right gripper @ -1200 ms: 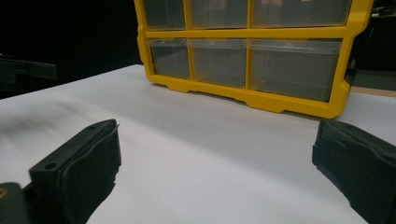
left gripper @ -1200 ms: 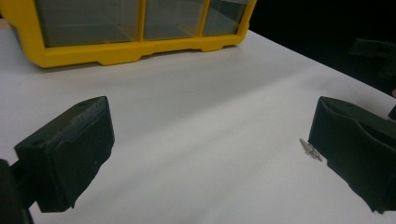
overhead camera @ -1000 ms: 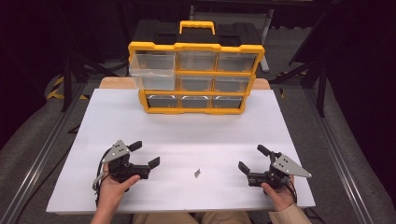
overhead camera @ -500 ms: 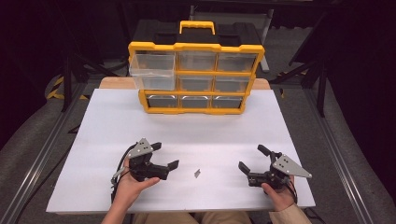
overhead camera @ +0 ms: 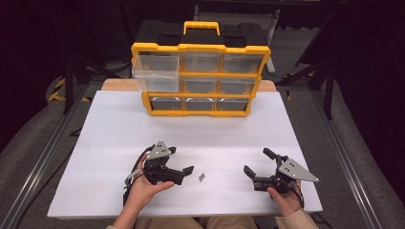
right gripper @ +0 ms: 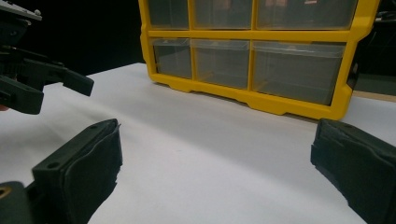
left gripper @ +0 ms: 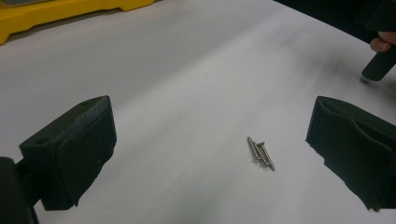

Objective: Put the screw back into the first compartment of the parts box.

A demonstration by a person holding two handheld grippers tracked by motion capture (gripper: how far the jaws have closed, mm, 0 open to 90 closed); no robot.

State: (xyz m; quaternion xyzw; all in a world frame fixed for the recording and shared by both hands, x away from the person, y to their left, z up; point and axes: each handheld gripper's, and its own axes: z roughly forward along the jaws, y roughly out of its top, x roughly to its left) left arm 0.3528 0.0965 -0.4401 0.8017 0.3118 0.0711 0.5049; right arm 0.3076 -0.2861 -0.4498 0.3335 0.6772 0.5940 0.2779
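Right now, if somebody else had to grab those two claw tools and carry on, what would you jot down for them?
Left gripper: open, holding nothing, jaws pointed at the screws.
Right gripper: open, holding nothing, low over the table.
Screws: small bunch lying loose between the grippers.
Organizer: at the far edge; top-left drawer pulled out.
Done: drawer open.
Left: probably pick up the screws and drop them in that drawer.

Shiny metal screws [left gripper: 260, 153] lie on the matt white table [overhead camera: 119, 129]; the far organizer [overhead camera: 200, 76] is glossy yellow plastic with clear drawers.
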